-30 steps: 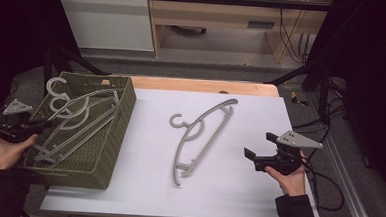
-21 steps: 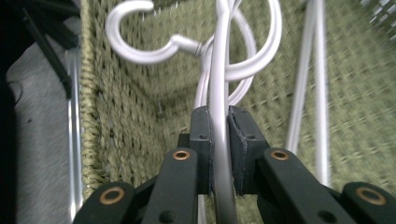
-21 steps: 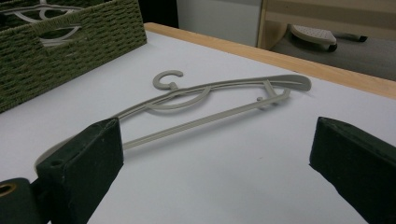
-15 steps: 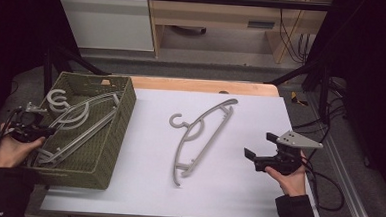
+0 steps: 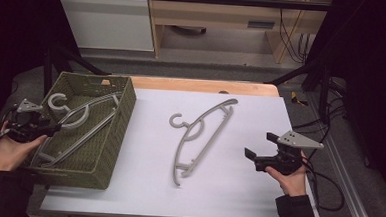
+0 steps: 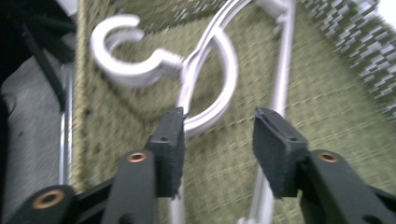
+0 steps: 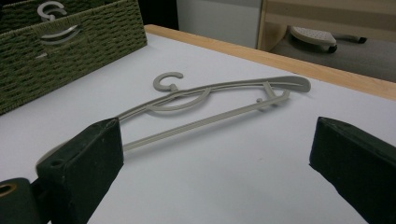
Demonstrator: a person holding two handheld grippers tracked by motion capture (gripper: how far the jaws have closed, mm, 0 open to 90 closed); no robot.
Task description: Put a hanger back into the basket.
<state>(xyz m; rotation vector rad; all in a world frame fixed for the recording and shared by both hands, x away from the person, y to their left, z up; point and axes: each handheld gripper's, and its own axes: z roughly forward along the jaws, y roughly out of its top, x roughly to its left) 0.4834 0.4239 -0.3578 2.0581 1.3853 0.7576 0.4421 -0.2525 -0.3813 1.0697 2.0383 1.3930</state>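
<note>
A grey plastic hanger (image 5: pixel 57 96) lies inside the green woven basket (image 5: pixel 67 174) at the table's left. My left gripper (image 5: pixel 54 128) is over the basket's left rim. Its jaws have just been opening. In the left gripper view the gripper (image 6: pixel 219 121) is open, with the hanger (image 6: pixel 126 74) just past the left pad and the basket floor between the pads. A second grey hanger (image 5: pixel 213 111) lies flat on the white table top. My right gripper (image 5: pixel 259 144) stands open to its right, pointing at that hanger (image 7: pixel 224 85), with nothing between its pads (image 7: pixel 215 128).
The basket (image 7: pixel 70 60) takes up the table's left third. A wooden strip (image 5: pixel 202 85) runs along the far edge. Cables (image 5: pixel 327 190) trail off the right side by a metal rail. Bare white surface lies between the loose hanger and my right gripper.
My left gripper's jaws have gone from shut on the basket's hanger to open. The hanger has dropped lower into the basket. The right gripper and the hanger on the table have not moved.
</note>
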